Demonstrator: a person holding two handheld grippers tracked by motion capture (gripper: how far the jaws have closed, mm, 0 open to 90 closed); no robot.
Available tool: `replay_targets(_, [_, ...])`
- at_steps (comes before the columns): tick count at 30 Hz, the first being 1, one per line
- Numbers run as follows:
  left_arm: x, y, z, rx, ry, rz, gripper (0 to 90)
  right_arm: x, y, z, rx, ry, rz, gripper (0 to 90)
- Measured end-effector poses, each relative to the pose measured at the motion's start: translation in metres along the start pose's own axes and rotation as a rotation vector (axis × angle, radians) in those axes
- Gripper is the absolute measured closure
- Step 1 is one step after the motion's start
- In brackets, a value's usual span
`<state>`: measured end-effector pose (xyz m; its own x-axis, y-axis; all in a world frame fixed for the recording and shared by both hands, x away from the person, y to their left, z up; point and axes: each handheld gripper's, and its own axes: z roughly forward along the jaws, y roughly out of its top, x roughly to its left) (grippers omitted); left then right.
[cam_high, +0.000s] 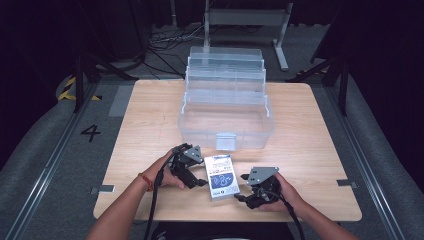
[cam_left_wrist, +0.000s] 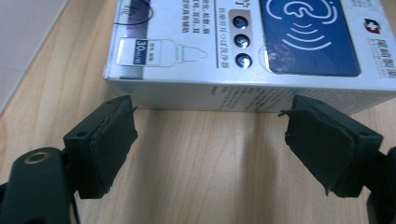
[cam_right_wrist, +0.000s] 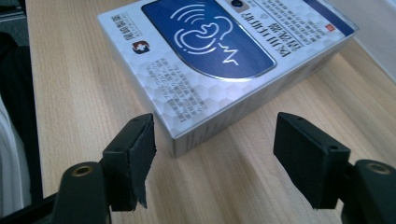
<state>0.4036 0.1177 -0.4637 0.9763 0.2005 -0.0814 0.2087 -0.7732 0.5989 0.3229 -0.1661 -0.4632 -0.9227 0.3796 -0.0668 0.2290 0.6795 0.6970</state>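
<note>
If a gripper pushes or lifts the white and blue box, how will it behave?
The box lies flat on the table, so it would likely slide, not roll or tip. Its glossy printed faces may be a little slippery. It looks like thin cardboard, probably light, and hard squeezing might dent it.

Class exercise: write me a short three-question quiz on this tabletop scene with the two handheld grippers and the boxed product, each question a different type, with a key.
1. True or false: the left gripper is clamped on the white and blue box.
2. Multiple choice: the clear plastic toolbox is A) shut and latched, B) open with trays stepped back, C) lying on its side.
3. Fill in: the box lies flat on the wooden ____, between the left gripper and the right gripper.

Key: 1 false, its jaws stand apart, short of the box; 2 B; 3 table.
</note>
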Motion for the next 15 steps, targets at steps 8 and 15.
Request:
replay_targets(8, [0.004, -0.002, -0.007, -0.002, 0.089, -0.020, 16.0, -0.001, -0.001, -0.001, -0.002, -0.009, -0.011, 29.6])
replay_targets(15, [0.001, 0.002, -0.006, -0.007, 0.099, -0.016, 17.5, -0.013, -0.006, -0.005, 0.000, -0.088, 0.027, 32.8])
